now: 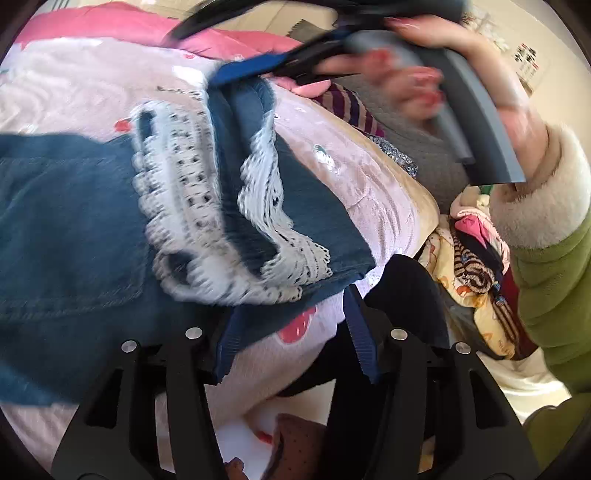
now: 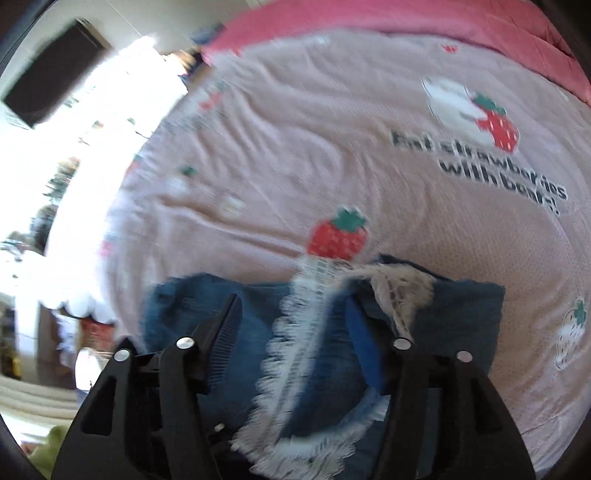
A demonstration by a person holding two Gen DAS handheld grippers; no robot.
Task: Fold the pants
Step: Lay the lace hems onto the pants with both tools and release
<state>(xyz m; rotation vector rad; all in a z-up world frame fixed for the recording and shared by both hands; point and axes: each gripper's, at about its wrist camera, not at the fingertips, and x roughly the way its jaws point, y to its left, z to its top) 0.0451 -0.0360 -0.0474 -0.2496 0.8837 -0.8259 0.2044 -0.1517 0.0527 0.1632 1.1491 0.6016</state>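
Blue denim pants [image 1: 66,229] with white lace trim [image 1: 184,184] lie on a pink strawberry-print bedspread [image 1: 66,88]. My left gripper [image 1: 295,332] is open just in front of the pants' near edge, jaws wide apart with nothing between them. The right gripper [image 1: 236,74] shows at the top of the left wrist view, held by a hand, its blue fingertip at the far end of a lifted pant leg. In the right wrist view the right gripper [image 2: 295,325] stands open over the pants [image 2: 221,354], with the lace [image 2: 295,339] between its fingers.
A heap of other clothes [image 1: 472,266] lies at the bed's right edge, beside the person's green sleeve [image 1: 554,295]. A darker pink quilt [image 2: 406,22] runs along the far side of the bed. A dark panel [image 2: 51,66] hangs on the wall at the left.
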